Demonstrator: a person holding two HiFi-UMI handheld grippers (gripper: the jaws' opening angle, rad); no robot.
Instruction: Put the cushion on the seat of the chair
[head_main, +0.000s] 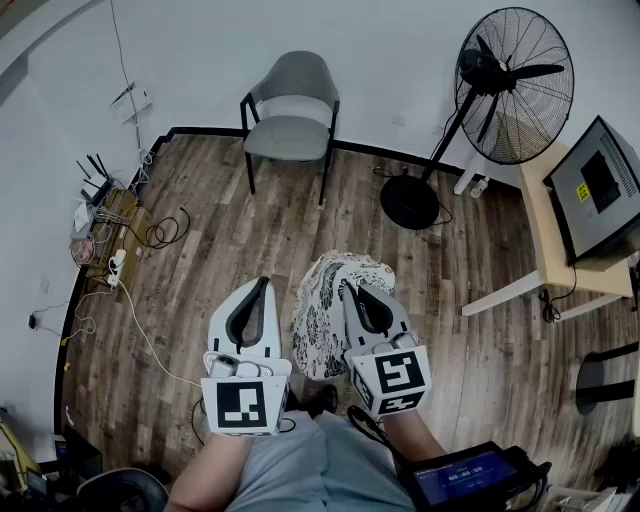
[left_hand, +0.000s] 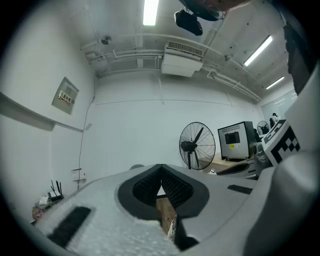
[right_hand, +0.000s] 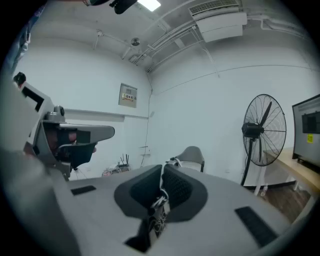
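1. My right gripper (right_hand: 162, 175): its jaws are clamped on a fold of the patterned cushion (head_main: 320, 318), which hangs from them above the wooden floor (head_main: 220, 250).
2. My left gripper (left_hand: 160, 172): its jaws are together with nothing pinched, and it is held level just beside the cushion's left edge.
3. Grey chair (head_main: 290, 130): it stands against the far wall, well apart from the cushion.
4. Standing fan (head_main: 515, 85): it is to the right of the chair.

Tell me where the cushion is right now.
In the head view the patterned cushion hangs low at centre, its edge pinched in the right gripper, beside the left gripper, well short of the grey chair at the far wall.
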